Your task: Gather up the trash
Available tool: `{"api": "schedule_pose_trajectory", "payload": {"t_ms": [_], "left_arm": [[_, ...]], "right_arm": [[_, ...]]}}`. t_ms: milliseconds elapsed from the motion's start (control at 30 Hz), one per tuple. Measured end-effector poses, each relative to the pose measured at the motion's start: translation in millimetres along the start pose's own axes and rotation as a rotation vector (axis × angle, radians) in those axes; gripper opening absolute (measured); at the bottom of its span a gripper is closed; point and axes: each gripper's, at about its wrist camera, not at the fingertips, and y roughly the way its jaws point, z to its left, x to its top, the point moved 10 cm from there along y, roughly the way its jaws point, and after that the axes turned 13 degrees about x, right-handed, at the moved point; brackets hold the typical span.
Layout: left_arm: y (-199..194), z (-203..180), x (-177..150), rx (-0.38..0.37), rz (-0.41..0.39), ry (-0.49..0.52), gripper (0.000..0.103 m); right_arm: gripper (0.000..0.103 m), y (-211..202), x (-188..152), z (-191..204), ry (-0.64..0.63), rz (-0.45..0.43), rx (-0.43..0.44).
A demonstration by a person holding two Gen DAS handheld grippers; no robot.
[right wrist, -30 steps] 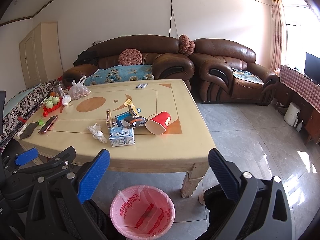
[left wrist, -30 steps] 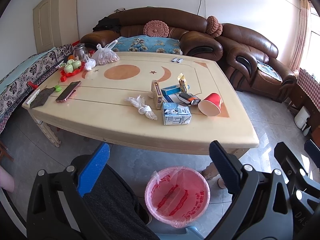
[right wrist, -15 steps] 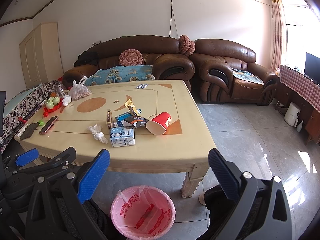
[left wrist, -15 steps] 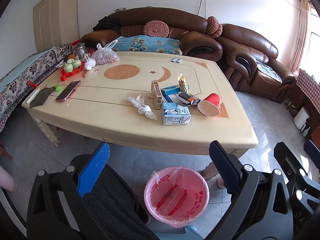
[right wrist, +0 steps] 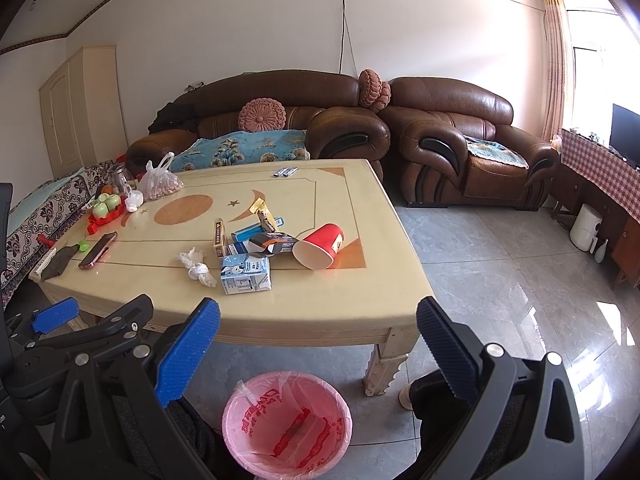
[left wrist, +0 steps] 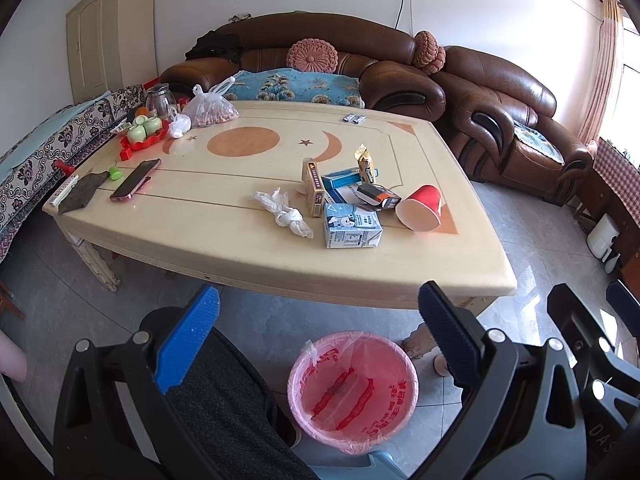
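Several pieces of trash lay clustered on the right half of the cream table (left wrist: 224, 236): a milk carton (left wrist: 352, 226) nearest me, a crumpled white plastic wrapper (left wrist: 284, 212) just to its left, a red paper cup (left wrist: 422, 208) tipped on its side to its right, and small boxes (left wrist: 314, 192) and a snack packet (left wrist: 366, 166) just beyond. On the floor below the table's near edge stood the pink lined trash bin (left wrist: 352, 392), with nothing I could make out inside. My left gripper (left wrist: 316, 344) hung over the floor short of the table, fingers spread wide and holding nothing. My right gripper (right wrist: 318, 348) was the same, wide apart and empty, above the bin (right wrist: 286, 420). Far left on the table sat a phone (left wrist: 134, 180), a red tray of green cups (left wrist: 142, 134) and a bag of nuts (left wrist: 210, 110). Brown leather sofas (left wrist: 320, 60) stood behind.
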Motion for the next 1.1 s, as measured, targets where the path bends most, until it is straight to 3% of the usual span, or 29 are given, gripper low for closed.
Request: {"api": "schedule_pose_trajectory", "payload": {"t_ms": [267,767,1100], "left_arm": [[15,2,-2,-0.031,0.055,-0.015,0.098],[79,32,10,-0.006,0.190,-0.087,0.098],[103,27,33,0.015,0.201,-0.073,0.098]], "right_arm": [[0.097,20,3,-4,-0.006,0.032,0.023],[0.097,79,17,-47,0.054,0.049,0.029],[0.097,126,30,-61,0.093,0.070,0.040]]}}
